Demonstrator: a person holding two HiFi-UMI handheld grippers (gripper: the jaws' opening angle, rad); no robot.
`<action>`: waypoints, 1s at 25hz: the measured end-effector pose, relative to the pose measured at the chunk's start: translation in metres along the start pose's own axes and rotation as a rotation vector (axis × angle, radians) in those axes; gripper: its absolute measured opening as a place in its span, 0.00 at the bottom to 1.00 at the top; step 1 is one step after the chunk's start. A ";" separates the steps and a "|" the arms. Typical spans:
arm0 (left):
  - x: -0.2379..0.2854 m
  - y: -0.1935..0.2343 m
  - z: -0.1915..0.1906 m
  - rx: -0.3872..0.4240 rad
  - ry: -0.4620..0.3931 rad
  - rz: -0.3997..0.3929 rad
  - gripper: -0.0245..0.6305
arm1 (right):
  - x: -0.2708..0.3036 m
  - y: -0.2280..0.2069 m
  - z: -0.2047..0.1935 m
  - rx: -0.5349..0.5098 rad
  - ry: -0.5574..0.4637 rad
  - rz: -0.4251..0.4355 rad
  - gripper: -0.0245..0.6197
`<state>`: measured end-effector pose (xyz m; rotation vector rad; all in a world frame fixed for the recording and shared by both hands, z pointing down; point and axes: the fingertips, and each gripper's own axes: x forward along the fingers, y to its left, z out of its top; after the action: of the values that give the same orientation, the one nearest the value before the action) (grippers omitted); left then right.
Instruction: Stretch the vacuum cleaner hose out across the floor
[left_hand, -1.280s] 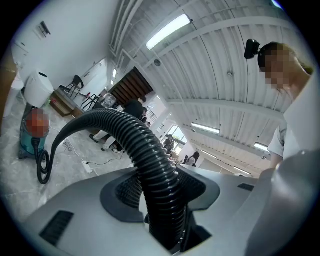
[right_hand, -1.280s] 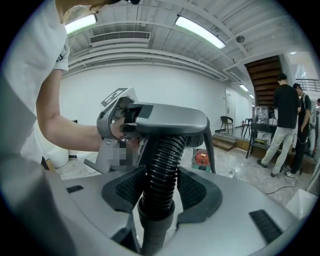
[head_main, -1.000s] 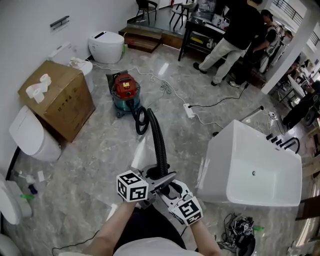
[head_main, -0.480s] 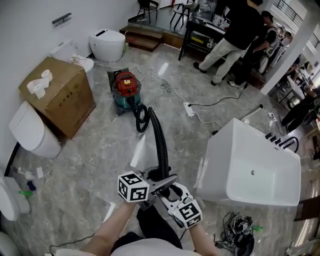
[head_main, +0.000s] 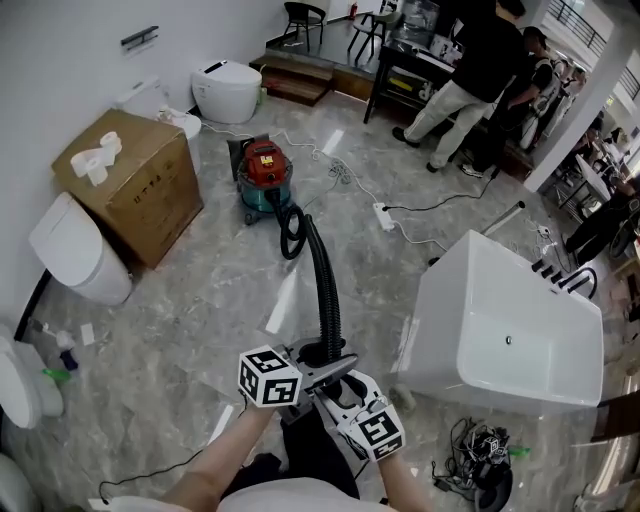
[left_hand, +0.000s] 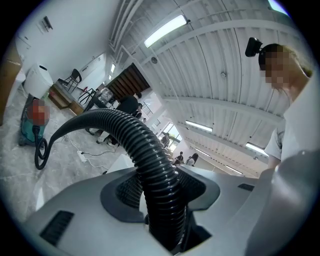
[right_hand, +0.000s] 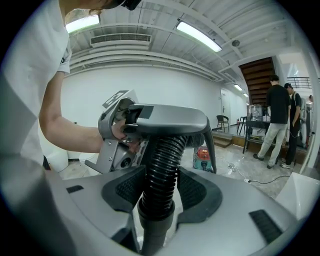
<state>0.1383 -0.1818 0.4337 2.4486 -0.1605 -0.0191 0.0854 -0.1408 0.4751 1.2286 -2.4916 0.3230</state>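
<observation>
Clamped tight on the black hose (head_main: 326, 300) near its end with both left gripper (head_main: 318, 366) and right gripper (head_main: 340, 386), close together just ahead of the body. Backed a little farther from the red vacuum cleaner (head_main: 264, 172) than a second ago, leaving the hose straighter across the floor (head_main: 200, 290), with one loop still beside the canister.

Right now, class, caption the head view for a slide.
Left gripper and right gripper clamp the black corrugated hose running across the floor to the red vacuum cleaner.
</observation>
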 end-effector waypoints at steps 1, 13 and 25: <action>-0.005 -0.006 -0.004 0.002 0.002 -0.001 0.33 | -0.003 0.008 -0.001 0.000 -0.003 -0.001 0.34; -0.066 -0.087 -0.061 0.010 -0.002 -0.025 0.33 | -0.055 0.110 -0.020 -0.017 -0.027 -0.022 0.34; -0.114 -0.136 -0.099 0.040 0.016 -0.033 0.33 | -0.079 0.182 -0.032 -0.029 -0.042 -0.021 0.34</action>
<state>0.0459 -0.0020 0.4208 2.4909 -0.1138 -0.0109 -0.0085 0.0360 0.4638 1.2618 -2.5080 0.2578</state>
